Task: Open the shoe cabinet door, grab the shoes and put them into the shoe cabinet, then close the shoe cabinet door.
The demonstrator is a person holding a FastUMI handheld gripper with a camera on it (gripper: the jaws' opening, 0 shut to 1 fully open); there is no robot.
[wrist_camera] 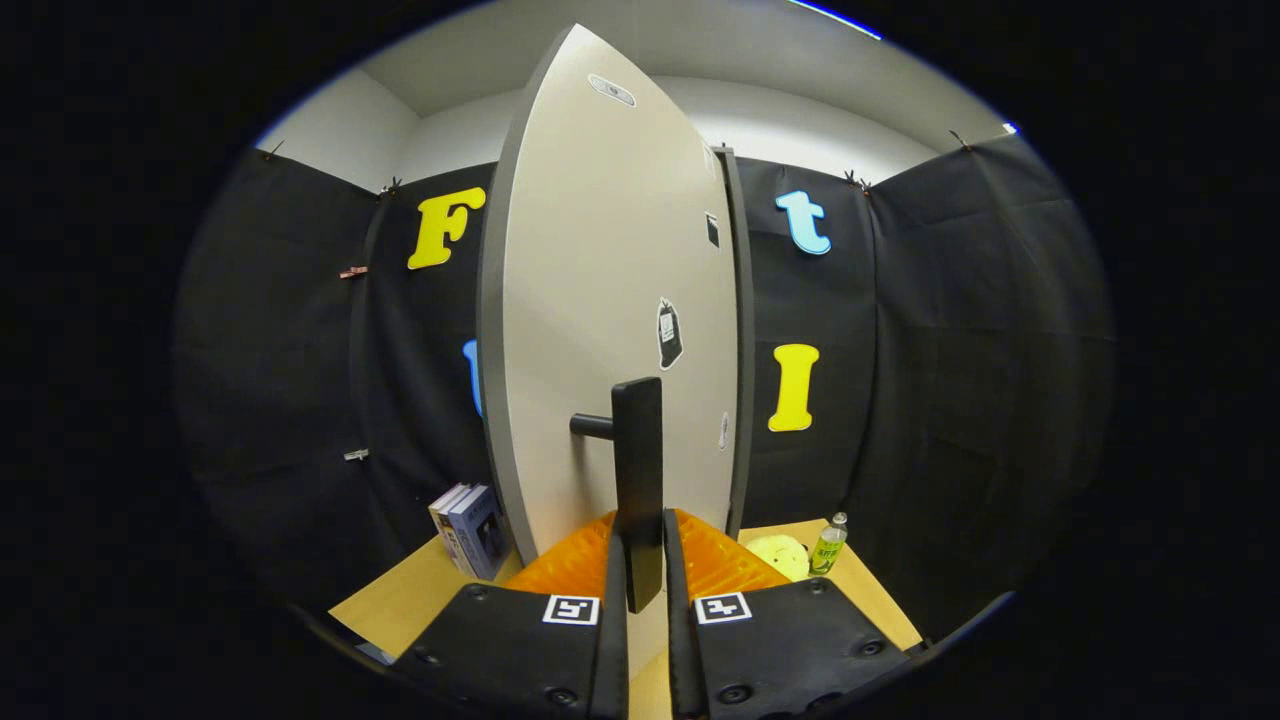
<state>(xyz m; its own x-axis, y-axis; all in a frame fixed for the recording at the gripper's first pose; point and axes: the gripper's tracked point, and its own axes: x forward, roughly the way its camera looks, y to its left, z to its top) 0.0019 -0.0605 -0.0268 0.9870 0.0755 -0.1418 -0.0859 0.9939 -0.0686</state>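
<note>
Since the shoe cabinet door [610,300] is swinging on its hinge, it's standing edge-on, so the claw [640,570] is pinching the black handle [640,480] on the door's face for leverage. Books [470,528] and a bottle [828,545] are sitting on the counter [400,595] either side of that door, probably just clutter.

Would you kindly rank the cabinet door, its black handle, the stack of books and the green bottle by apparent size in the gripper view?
1. Cabinet door, by far.
2. Black handle, gripped between the fingers; its nearness to the camera enlarges it.
3. Stack of books.
4. Green bottle, smallest.
</note>
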